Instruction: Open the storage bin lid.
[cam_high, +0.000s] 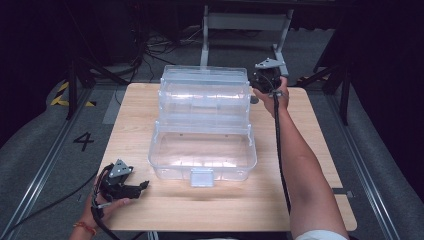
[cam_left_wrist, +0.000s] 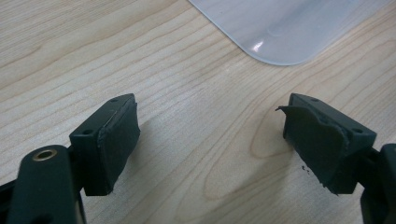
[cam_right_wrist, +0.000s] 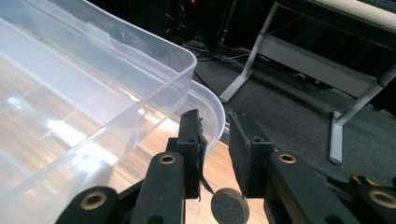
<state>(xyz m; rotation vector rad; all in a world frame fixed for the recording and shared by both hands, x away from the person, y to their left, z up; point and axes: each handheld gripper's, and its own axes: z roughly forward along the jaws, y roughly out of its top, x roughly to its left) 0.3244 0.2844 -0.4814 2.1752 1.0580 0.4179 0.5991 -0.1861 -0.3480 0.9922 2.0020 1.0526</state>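
Note:
A clear plastic storage box (cam_high: 202, 145) stands open in the middle of the wooden table (cam_high: 315, 135), its tiers stepped up toward the back. My left gripper (cam_high: 143, 185) lies low at the table's front left, open, pointing at the box's front left corner (cam_left_wrist: 280, 37); nothing but bare wood lies between its pads (cam_left_wrist: 116, 140). My right gripper (cam_high: 259, 84) is held at the box's back right corner. Its jaws (cam_right_wrist: 214, 119) stand a narrow gap apart, and the curved rim of the box (cam_right_wrist: 93, 88) reaches into that gap.
A white metal frame (cam_high: 245, 22) stands on the grey floor beyond the table, with cables (cam_high: 145, 45) behind the left side. The box has a front latch (cam_high: 201, 177). Bare wood runs along the table's front and right side.

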